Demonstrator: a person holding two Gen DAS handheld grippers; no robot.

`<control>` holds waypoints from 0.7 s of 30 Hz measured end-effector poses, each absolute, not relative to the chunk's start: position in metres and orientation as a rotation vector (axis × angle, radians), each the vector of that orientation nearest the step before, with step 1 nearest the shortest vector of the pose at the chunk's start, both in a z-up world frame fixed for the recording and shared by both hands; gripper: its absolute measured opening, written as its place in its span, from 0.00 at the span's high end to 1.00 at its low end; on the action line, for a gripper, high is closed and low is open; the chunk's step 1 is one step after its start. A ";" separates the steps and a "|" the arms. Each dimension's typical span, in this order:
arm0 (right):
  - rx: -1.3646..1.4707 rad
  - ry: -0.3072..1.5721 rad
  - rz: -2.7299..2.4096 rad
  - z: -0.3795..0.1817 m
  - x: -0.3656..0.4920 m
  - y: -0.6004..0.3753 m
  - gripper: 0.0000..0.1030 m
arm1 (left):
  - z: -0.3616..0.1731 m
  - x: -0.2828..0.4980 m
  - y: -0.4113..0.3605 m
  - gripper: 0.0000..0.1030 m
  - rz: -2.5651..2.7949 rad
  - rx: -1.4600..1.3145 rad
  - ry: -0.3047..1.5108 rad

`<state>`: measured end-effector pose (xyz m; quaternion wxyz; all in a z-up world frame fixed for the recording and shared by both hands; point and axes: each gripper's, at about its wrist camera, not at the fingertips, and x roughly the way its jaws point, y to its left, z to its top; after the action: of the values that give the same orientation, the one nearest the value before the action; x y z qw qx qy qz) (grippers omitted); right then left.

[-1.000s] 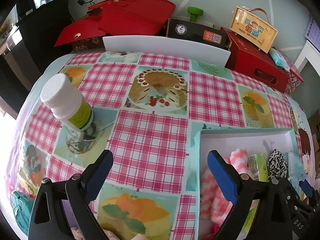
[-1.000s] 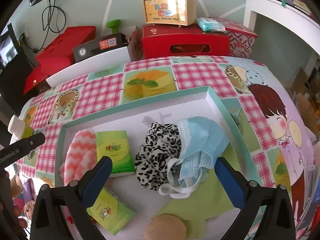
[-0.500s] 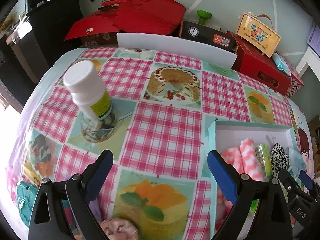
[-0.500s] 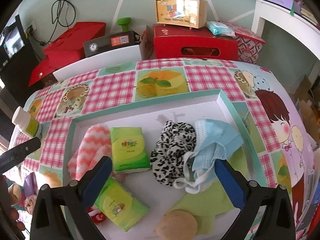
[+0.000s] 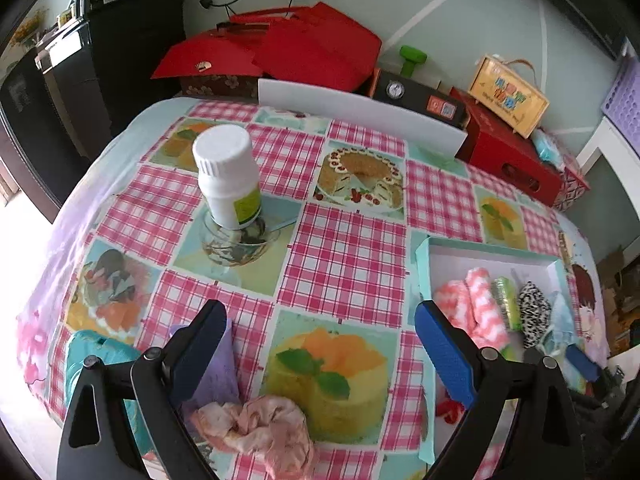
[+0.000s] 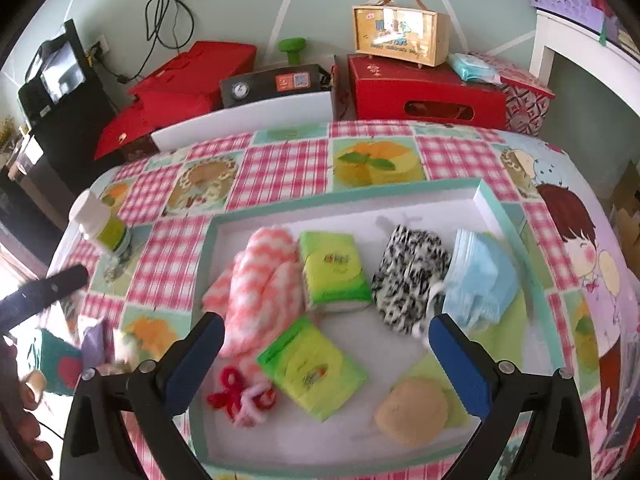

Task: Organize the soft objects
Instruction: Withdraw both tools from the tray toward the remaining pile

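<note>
My left gripper (image 5: pixel 316 320) is open and empty, hovering over the tablecloth near the front edge. Just below it lies a crumpled pink cloth (image 5: pixel 260 428), with a purple cloth (image 5: pixel 216 368) and a teal item (image 5: pixel 92 360) to its left. My right gripper (image 6: pixel 326 328) is open above the white tray (image 6: pixel 344 196). The tray holds a pink-and-white striped cloth (image 6: pixel 264 284), two green tissue packs (image 6: pixel 332 276), a leopard-print scrunchie (image 6: pixel 408 276), a blue face mask (image 6: pixel 480 280), a tan round puff (image 6: pixel 412 408) and a red-and-pink yarn bow (image 6: pixel 240 396).
A white bottle (image 5: pixel 228 176) stands upright on the left half of the table. Red boxes (image 6: pixel 424 92), a black case and a yellow carry box line the wall behind the table. A person's hand (image 6: pixel 24 420) shows at the lower left of the right wrist view.
Both grippers have drawn back toward the near edge. The pink and purple cloths have come into the left wrist view; the yarn bow and more of the tray show on the right.
</note>
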<state>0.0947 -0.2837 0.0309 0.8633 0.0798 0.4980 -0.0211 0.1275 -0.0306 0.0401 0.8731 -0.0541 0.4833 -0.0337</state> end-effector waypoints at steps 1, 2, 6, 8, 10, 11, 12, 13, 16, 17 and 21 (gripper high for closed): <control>0.159 1.051 -0.042 0.031 0.091 -0.281 0.00 | 0.043 0.125 -0.030 0.08 -0.075 -0.113 1.004; 0.153 1.055 -0.039 0.031 0.087 -0.278 0.00 | 0.047 0.121 -0.029 0.08 -0.079 -0.114 0.996; 0.135 1.067 -0.018 0.034 0.071 -0.269 0.00 | 0.063 0.104 -0.025 0.08 -0.092 -0.129 0.959; 0.127 1.069 -0.008 0.037 0.062 -0.264 0.00 | 0.067 0.097 -0.022 0.08 -0.096 -0.141 0.950; 0.118 1.067 0.002 0.040 0.055 -0.259 0.00 | 0.070 0.088 -0.017 0.08 -0.096 -0.158 0.942; 0.112 1.064 0.009 0.042 0.051 -0.256 0.00 | 0.070 0.084 -0.015 0.08 -0.097 -0.164 0.942; 0.108 1.062 0.014 0.044 0.048 -0.254 0.00 | 0.070 0.080 -0.013 0.08 -0.097 -0.173 0.944; 0.102 1.060 0.021 0.046 0.045 -0.251 0.00 | 0.070 0.076 -0.011 0.08 -0.098 -0.177 0.948; 0.097 1.057 0.036 0.050 0.037 -0.245 0.00 | 0.068 0.067 -0.008 0.08 -0.092 -0.167 0.967; 0.098 1.055 0.043 0.051 0.035 -0.243 0.00 | 0.068 0.064 -0.007 0.08 -0.091 -0.162 0.968; 0.107 1.047 0.073 0.056 0.027 -0.234 0.00 | 0.065 0.048 0.001 0.08 -0.087 -0.149 0.969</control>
<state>0.0271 -0.2342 0.0564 0.8640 0.0510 0.4996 0.0350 0.0484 0.0007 0.0650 0.8813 -0.0716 0.4652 -0.0416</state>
